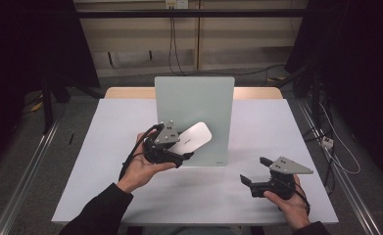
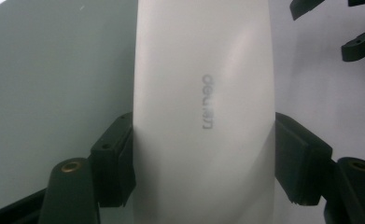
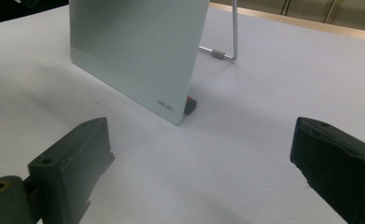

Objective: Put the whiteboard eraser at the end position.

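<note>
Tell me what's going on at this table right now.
A person holds a two-jaw tool in each hand at a white table. The left tool is clamped on a white eraser-like pad, held up in front of a pale green board that stands upright on a wire stand at the middle of the table. The right tool is open and empty, low over the table to the right of the board.

Upright board [image 1: 195, 112] stands mid-tabletop [image 1: 106, 147], propped by a wire stand [image 3: 227, 46] behind it. Left tool [image 1: 181, 149] holds a flat pad [image 1: 193, 137] just before the board (left of centre); right tool [image 1: 255, 171] sits well right, nearer the person.
</note>
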`<state>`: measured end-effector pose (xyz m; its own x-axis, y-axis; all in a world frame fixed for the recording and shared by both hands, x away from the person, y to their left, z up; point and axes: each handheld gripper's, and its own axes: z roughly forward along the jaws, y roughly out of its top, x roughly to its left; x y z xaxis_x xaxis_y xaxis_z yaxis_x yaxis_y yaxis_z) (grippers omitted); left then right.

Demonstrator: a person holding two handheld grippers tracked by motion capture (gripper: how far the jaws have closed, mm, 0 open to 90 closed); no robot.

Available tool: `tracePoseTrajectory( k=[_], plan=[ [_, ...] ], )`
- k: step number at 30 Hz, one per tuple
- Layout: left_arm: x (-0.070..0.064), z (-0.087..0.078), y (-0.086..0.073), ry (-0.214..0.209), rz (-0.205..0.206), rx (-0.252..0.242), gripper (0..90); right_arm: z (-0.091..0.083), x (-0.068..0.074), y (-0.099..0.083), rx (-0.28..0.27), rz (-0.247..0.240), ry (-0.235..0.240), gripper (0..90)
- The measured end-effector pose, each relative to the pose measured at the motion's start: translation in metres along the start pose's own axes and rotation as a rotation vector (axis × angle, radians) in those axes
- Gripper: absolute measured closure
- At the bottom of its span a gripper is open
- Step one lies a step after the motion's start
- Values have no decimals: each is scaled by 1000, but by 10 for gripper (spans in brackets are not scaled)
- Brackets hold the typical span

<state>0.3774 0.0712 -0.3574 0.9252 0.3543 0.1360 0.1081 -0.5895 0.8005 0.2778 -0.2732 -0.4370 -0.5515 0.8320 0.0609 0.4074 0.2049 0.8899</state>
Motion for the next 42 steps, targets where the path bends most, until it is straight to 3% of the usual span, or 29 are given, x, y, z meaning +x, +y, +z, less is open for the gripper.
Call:
tracePoseTrajectory(
  k=[8, 15, 21, 28, 42],
  plan=[
    [-2, -3, -2, -45, -31, 10, 313, 1, 0, 0, 4, 2, -3, 48],
    [-8, -4, -5, -54, -12, 33, 313, 0, 0, 0, 3, 0, -1, 48],
    [-9, -3, -10, -65, -24, 54, 313, -2, 0, -1, -1, -1, -3, 48],
    [-11, 0, -19, -87, -60, 79, 312, -1, 1, 0, 2, -4, 1, 48],
    [-29, 15, -25, -128, 3, 161, 312, -1, 2, 0, -2, -11, 1, 48]
  ],
)
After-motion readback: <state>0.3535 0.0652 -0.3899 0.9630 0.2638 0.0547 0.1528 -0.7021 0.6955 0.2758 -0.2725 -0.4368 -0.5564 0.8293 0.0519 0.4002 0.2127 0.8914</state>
